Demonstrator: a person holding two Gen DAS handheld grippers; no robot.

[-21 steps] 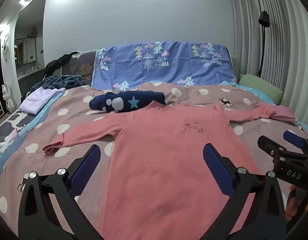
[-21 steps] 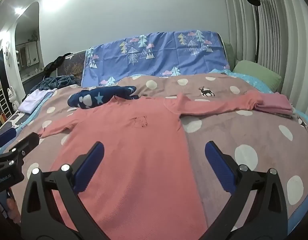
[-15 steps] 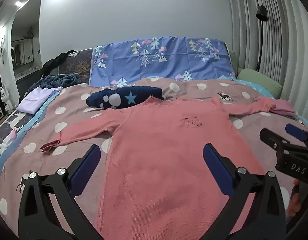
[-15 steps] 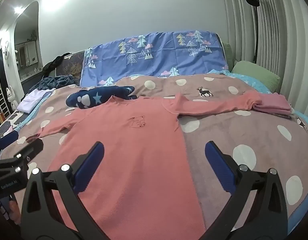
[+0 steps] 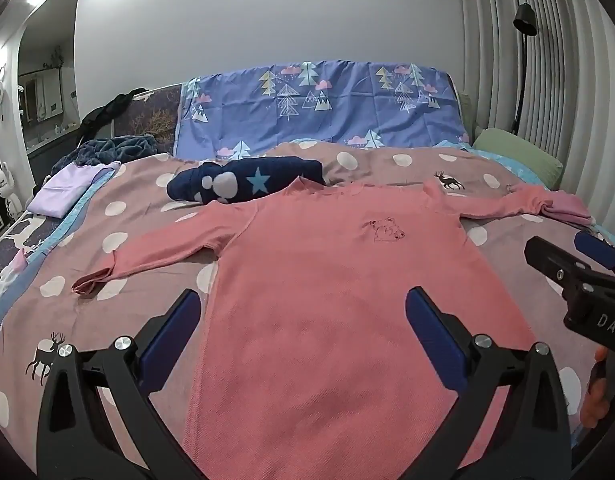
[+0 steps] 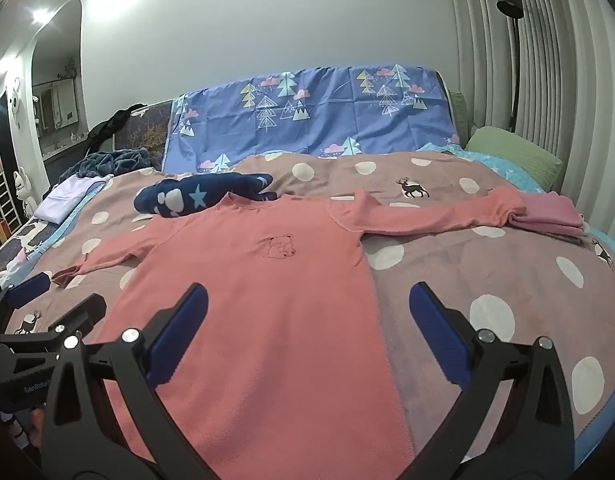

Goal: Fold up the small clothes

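A pink long-sleeved shirt [image 5: 327, 280] [image 6: 259, 300] lies flat and face up on the bed, both sleeves spread out sideways, a small bear drawing on its chest. My left gripper [image 5: 303, 336] hovers open above the shirt's lower left part, nothing between its blue pads. My right gripper [image 6: 307, 332] hovers open over the shirt's lower right edge, also empty. Each gripper shows at the side of the other's view. The shirt's hem is hidden below both gripper frames.
A dark blue garment with a star [image 5: 243, 184] lies behind the shirt's collar. A folded pink cloth [image 6: 547, 216] sits at the right sleeve's end. Folded lilac clothes [image 5: 63, 196] lie far left, a green pillow [image 6: 515, 156] far right. A polka-dot blanket [image 6: 487, 280] covers the bed.
Both cameras have tilted up and drawn back slightly, so the shirt sits lower in the views. Both grippers stay open and empty.
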